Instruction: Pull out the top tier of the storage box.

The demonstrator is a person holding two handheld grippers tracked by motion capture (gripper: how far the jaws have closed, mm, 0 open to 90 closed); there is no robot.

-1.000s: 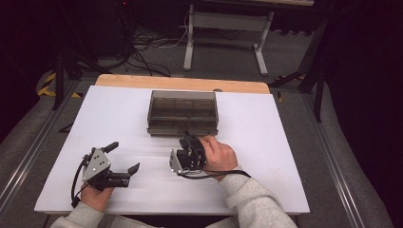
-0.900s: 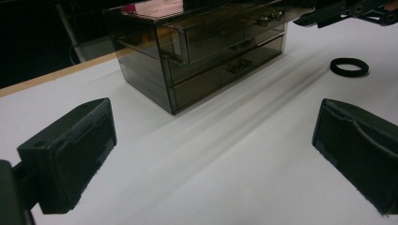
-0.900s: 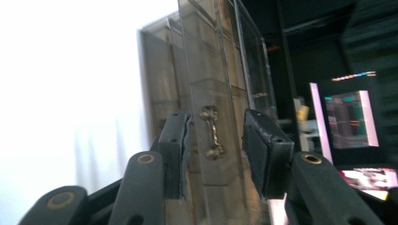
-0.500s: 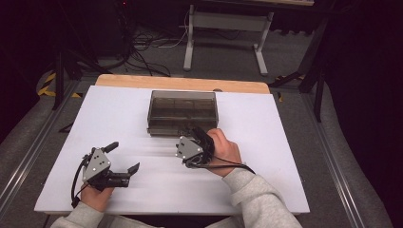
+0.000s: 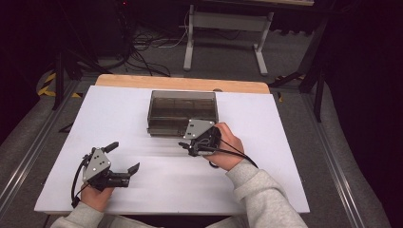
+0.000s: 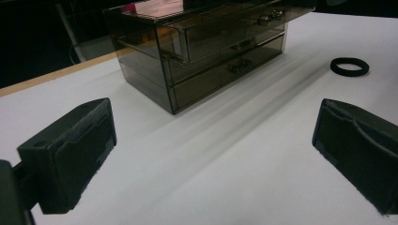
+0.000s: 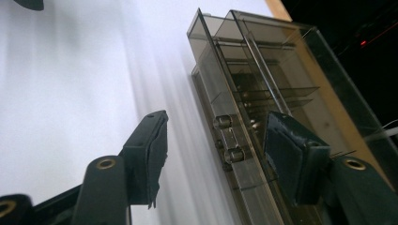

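On the near left of the white worktop [image 5: 142, 190], the left hand-held gripper [image 5: 124, 159] lies low with its two black jaws spread wide and nothing between them; in the left gripper view only bare white surface shows between the jaws. Past them in that view lies a small black ring-shaped band [image 6: 349, 66], flat on the worktop and well apart from the chest's front. Toward the far middle stands the smoky translucent plastic drawer chest [image 5: 182, 111], a low rectangular box with drawers stacked in tiers behind a clear front. In the left gripper view its top left drawer [image 6: 206, 33] stands pulled out a little from the face, while the drawers below sit flush; through the tinted walls no contents can be made out in any of them, only inner dividers and reflections. No label or writing can be read on the chest or the hand-held grippers. Just at the chest's near right front is the right hand-held gripper [image 5: 186, 146], held in the person's right hand [image 5: 225, 149], its jaws parted moderately and closed on nothing. In the right gripper view the jaws stand on either side of a pair of small round silver knobs [image 7: 227, 138] on a drawer front, with one jaw over the white worktop and the other against the chest's face; whether that jaw touches the plastic cannot be told.
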